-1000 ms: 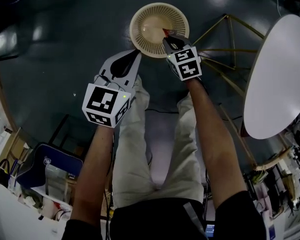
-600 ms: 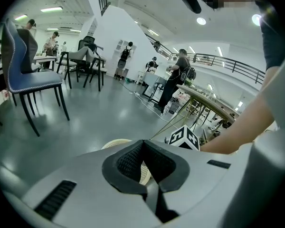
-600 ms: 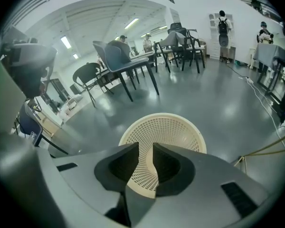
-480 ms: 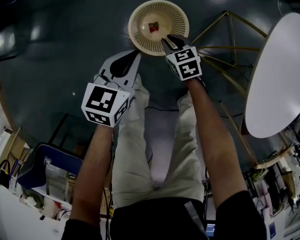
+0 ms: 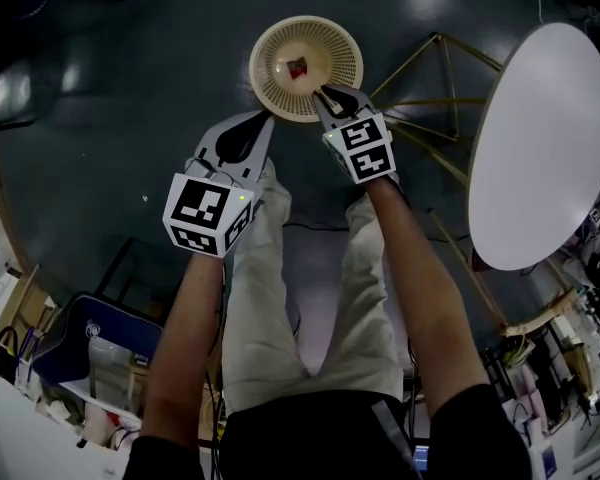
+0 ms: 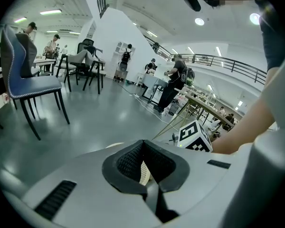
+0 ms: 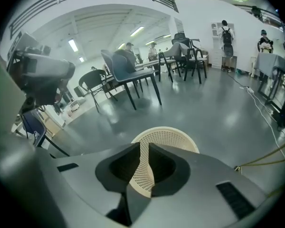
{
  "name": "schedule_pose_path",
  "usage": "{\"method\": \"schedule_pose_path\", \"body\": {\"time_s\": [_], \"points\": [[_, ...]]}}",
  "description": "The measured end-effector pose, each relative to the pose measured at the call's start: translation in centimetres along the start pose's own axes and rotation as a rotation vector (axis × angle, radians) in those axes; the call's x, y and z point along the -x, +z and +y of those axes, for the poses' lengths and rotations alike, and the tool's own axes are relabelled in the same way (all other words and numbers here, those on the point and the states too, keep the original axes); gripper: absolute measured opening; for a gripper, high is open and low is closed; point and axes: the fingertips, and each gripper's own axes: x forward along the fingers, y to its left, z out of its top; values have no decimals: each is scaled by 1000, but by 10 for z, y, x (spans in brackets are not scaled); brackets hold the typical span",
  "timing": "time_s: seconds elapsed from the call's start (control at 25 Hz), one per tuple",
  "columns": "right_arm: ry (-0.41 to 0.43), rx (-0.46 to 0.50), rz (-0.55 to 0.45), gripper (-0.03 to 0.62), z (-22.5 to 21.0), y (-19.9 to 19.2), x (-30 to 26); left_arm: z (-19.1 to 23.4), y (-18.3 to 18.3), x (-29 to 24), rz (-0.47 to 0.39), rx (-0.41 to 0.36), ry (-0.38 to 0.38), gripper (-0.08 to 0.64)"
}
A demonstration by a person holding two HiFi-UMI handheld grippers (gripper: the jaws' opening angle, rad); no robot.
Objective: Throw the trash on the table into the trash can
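Note:
A cream perforated trash can point(image 5: 325, 46) stands on the dark floor ahead of the person's feet. A small red piece of trash point(image 5: 297, 68) lies on its bottom. My right gripper point(image 5: 326, 92) hovers over the can's near rim; its jaws are closing with a narrow gap and nothing between them. Through that gap in the right gripper view point(image 7: 144, 145) I see the can's mesh wall point(image 7: 173, 137). My left gripper point(image 5: 268, 118) is shut and empty, just left of the can and short of its rim. In the left gripper view point(image 6: 143, 142) a sliver of the can point(image 6: 143, 174) shows behind the jaws.
A white round table point(image 5: 540, 148) on thin gold legs point(image 5: 430, 68) stands at the right. A blue chair point(image 6: 35, 87), more chairs point(image 7: 133, 72) and people stand farther off on the grey floor. Bags and clutter point(image 5: 90, 348) lie at the lower left.
The red piece has left the right gripper's jaws and now lies in the can. Those jaws have parted slightly. Both grippers stay near the can's rim.

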Motion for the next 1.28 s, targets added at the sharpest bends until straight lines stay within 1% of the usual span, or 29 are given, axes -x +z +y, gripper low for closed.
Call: {"method": "schedule_pose_path", "body": {"time_s": [0.12,0.32,0.52,0.68,0.76,1.12,1.28], "points": [[4,1,-21,61,2,10,15,-8,8,3,-3,-7,-6,14],[8,-13,-41,57,7,26,51,-29,18,13,17,-18,-8,14],[16,-13,-54,49,21,46,89,-40,44,31,-3,-32,-2,14],[23,57,-51,38,39,62,117,-51,69,44,-31,-45,8,14],[24,72,-62,37,44,71,130,-59,79,49,-45,-49,5,14],[42,4,-178,31,71,119,202,-106,110,85,-66,-54,-6,14],[19,4,-210,28,79,134,237,-122,122,103,-76,-59,-7,14]]}}
